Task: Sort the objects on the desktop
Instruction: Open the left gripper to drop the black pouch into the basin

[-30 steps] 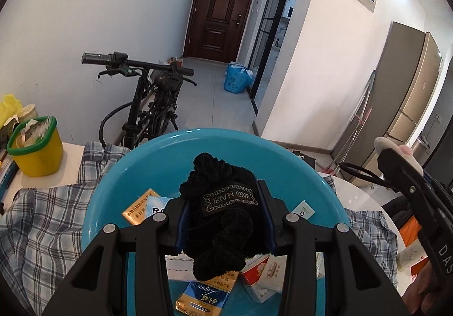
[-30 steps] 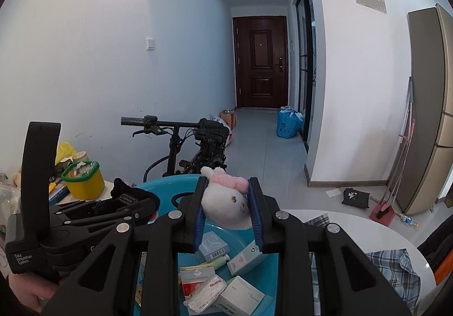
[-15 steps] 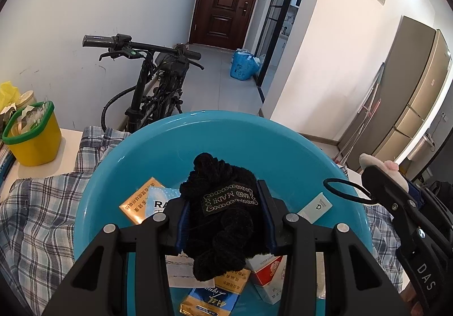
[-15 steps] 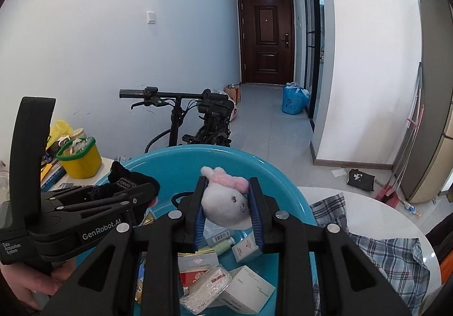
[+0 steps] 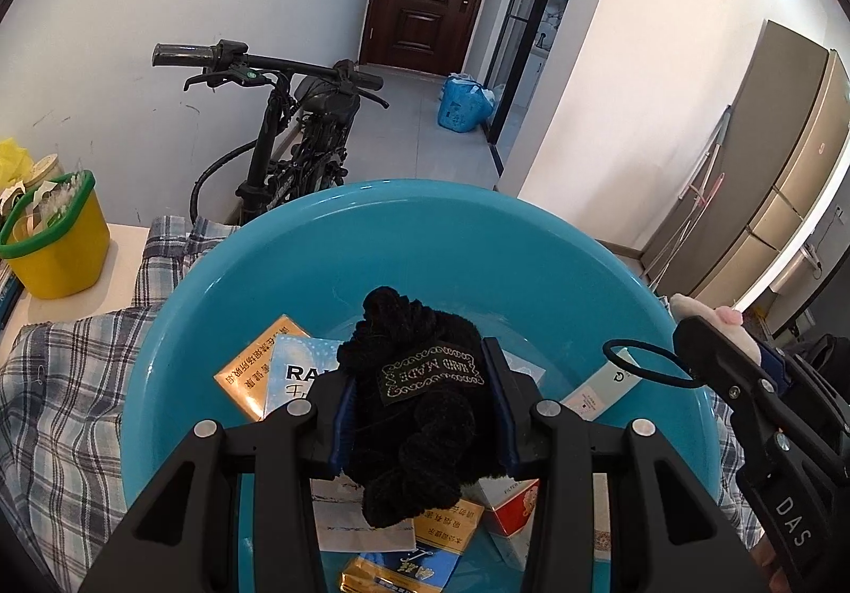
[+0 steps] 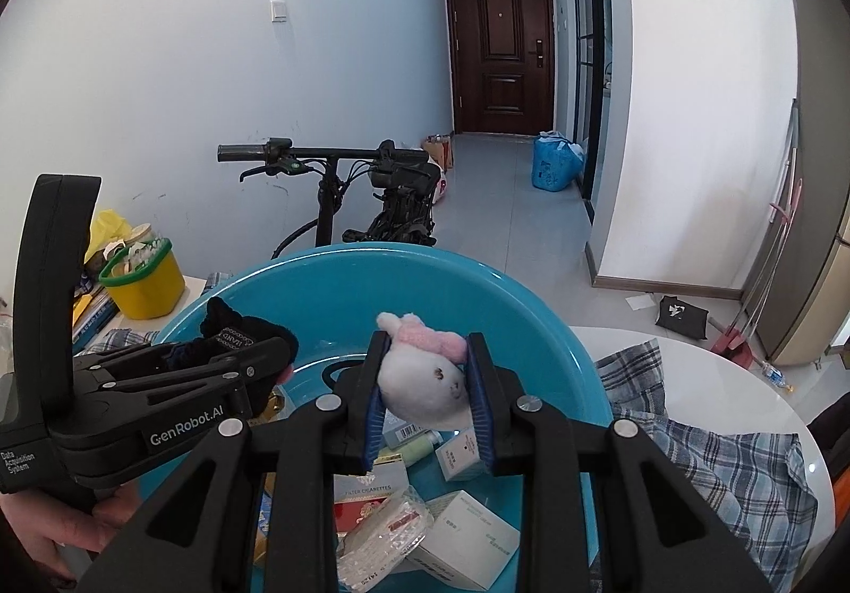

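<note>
- You are holding two grippers over one blue basin [image 5: 297,242]: the left gripper [image 5: 419,412] is clamping a black knit scrunchie [image 5: 414,428], and the right gripper [image 6: 425,394] is squeezing a white plush toy [image 6: 422,383] with a pink band.
- Both things are hanging above the basin, pinched between blue finger pads [image 6: 372,412].
- Small packs and boxes are lying loose in the basin; I am counting at least six, with others hidden under the grippers.
- The scrunchie's tag is reading "HAND MADE"; a red box [image 6: 366,500] is showing "FILTER CIGARETTES"; a pale blue pack [image 5: 297,370] is showing "RA"; the left gripper's side is reading "GenRobot.AI".
- One black hair tie [image 5: 645,362] is hanging at the right gripper's fingers.
- The basin is sitting on a plaid cloth [image 6: 717,449] over a white round table [image 6: 744,375].
- One yellow tub [image 6: 143,282] with a green rim is standing to the left.
- One bike [image 6: 372,200] is leaning by the wall; one dark door [image 6: 499,51] is closing off the hallway.
</note>
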The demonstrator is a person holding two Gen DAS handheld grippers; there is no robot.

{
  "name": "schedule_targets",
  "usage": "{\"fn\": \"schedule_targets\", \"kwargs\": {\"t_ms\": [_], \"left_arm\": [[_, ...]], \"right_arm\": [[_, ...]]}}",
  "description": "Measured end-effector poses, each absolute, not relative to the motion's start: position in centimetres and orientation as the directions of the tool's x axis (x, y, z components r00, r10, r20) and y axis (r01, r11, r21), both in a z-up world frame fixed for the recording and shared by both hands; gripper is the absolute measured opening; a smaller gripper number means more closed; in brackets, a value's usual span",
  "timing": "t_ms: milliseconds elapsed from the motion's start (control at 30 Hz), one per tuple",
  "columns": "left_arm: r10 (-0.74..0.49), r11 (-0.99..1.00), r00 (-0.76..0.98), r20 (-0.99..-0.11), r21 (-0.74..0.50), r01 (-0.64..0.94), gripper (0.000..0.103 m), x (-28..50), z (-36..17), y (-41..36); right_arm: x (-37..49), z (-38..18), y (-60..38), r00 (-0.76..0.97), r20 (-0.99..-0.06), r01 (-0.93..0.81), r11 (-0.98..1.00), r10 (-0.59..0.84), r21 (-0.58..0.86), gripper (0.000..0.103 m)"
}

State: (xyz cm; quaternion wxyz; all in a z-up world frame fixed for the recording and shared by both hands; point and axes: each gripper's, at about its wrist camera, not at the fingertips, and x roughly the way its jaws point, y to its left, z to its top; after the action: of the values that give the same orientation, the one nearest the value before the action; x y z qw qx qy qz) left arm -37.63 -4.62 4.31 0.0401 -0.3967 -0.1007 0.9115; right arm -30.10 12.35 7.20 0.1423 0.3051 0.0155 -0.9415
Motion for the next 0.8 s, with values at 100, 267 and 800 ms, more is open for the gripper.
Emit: {"fn": "schedule_targets", "kwargs": {"t_ms": [100,267,800], "left_arm": [[0.151,-0.978,-0.681,-0.716,-0.21,0.005,0.043,-37.7,4.2,-4.7],[0.153,-0.977,-0.678,-0.719,-0.211,0.003,0.043,-37.9,4.1,-4.7],[0.117,-0.984,-0.68,-0.724,-0.175,0.017,0.047,-37.7,4.2,-4.4]], "right_arm": [[-30.3,7.0,12.2,-0.767,-0.586,0.282,-0.958,-0.263,0.06,0.026],[-30.4,6.7,12.0,-0.76,-0.595,0.286,-0.957,-0.261,0.054,0.026],[-30.9,5.7,11.7,-0.735,-0.629,0.289,-0.956,-0.255,0.049,0.026]]}}
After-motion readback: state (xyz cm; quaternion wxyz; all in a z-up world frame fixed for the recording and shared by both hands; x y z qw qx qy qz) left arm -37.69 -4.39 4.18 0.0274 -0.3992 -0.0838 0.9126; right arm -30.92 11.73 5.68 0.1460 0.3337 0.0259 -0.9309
